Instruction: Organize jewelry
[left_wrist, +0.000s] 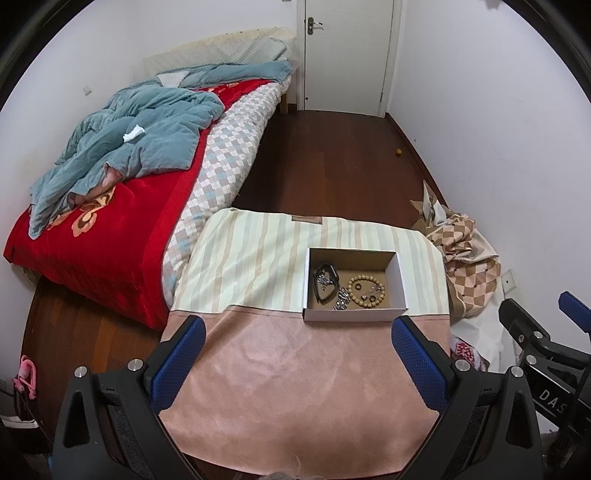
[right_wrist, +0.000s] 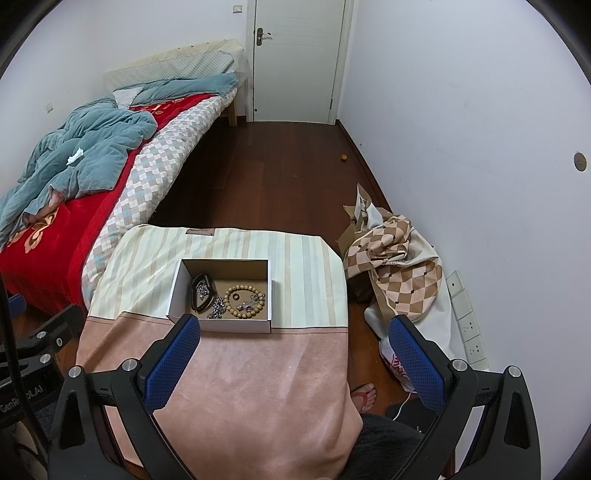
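Hovering wide-jawed and empty, left gripper (left_wrist: 295, 354) and right gripper (right_wrist: 295, 354) face the box (left_wrist: 354, 314) gathering bead bracelet (left_wrist: 365, 291) and chains (left_wrist: 341, 297).

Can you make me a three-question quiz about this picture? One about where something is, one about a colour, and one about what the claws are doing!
1. Where is the bead bracelet?
A. On the bed
B. Inside the white box
C. On the floor

2. What colour are the pads on each claw?
A. Blue
B. Yellow
C. Green

3. What is the left claw doing?
A. Squeezing the bracelet
B. Carrying the box
C. Open and holding nothing

Answers:
1. B, the wooden beads lie on the box's brown bottom beside a silvery chain and a dark band.
2. A, both views show blue textured pads on black fingers.
3. C, its fingers are spread wide over the pink cloth with nothing between them; the right claw is open too.
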